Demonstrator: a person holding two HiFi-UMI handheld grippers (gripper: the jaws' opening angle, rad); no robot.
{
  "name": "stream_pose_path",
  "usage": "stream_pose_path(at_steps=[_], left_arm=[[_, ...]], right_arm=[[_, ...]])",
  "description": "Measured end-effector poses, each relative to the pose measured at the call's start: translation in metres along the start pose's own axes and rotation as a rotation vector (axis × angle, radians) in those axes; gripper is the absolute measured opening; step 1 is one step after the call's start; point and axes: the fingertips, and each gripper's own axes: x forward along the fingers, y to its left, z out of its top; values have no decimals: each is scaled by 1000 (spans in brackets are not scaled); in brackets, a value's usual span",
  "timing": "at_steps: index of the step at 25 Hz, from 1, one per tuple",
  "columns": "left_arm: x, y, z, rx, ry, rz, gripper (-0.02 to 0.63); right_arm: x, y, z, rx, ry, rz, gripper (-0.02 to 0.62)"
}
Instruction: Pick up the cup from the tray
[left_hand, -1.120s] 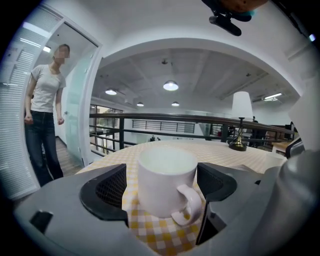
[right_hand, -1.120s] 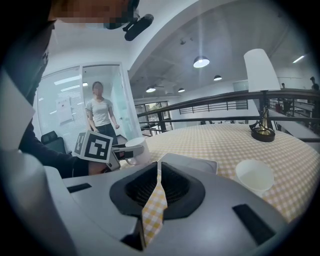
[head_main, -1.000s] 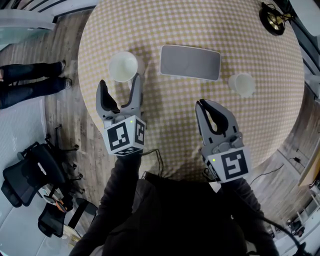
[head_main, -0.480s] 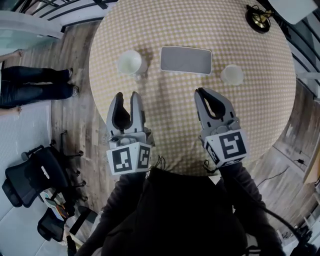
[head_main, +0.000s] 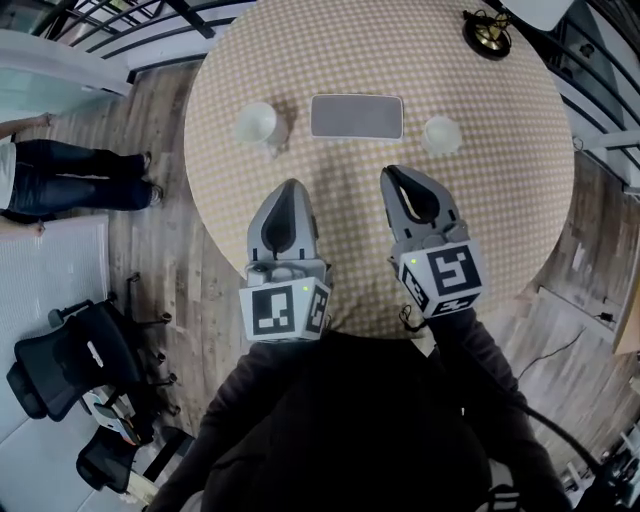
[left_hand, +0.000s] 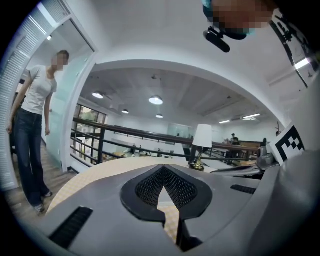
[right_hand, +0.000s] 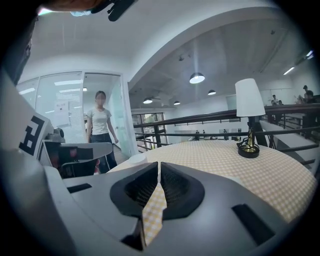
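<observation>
A grey tray (head_main: 356, 116) lies bare at the far middle of the round checked table (head_main: 500, 150). One white cup (head_main: 256, 123) stands on the cloth to its left and another white cup (head_main: 441, 134) to its right. My left gripper (head_main: 289, 185) hovers over the near part of the table, well short of the left cup. Its jaws have just been closing and now meet with nothing between them (left_hand: 161, 170). My right gripper (head_main: 388, 172) is beside it, shut and empty (right_hand: 158, 167). A white cup (right_hand: 136, 158) shows just past its jaws.
A small lamp (head_main: 487, 32) with a white shade (right_hand: 248, 97) stands at the table's far right edge. A person in jeans (left_hand: 32, 125) stands on the wood floor left of the table. Railings run behind the table, and office chairs (head_main: 60, 360) sit at lower left.
My left gripper drew back from the left cup toward my body and its jaws went from wide open to shut, empty. The right gripper shifted slightly and stayed shut.
</observation>
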Motion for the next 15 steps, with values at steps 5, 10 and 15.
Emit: stream_pose_path(at_steps=[5,10,15], left_arm=[[-4,-36,4,24,7,-67,6],[-6,-58,2,46,23,-102,6],[-7,-65,2,56,22,-106,6]], right_arm=[[-15,0,8,-16,-23,-3,15],[-22,-4,13,-20,-34,-14,9],[-25,-3,13,-33,-37,-6,8]])
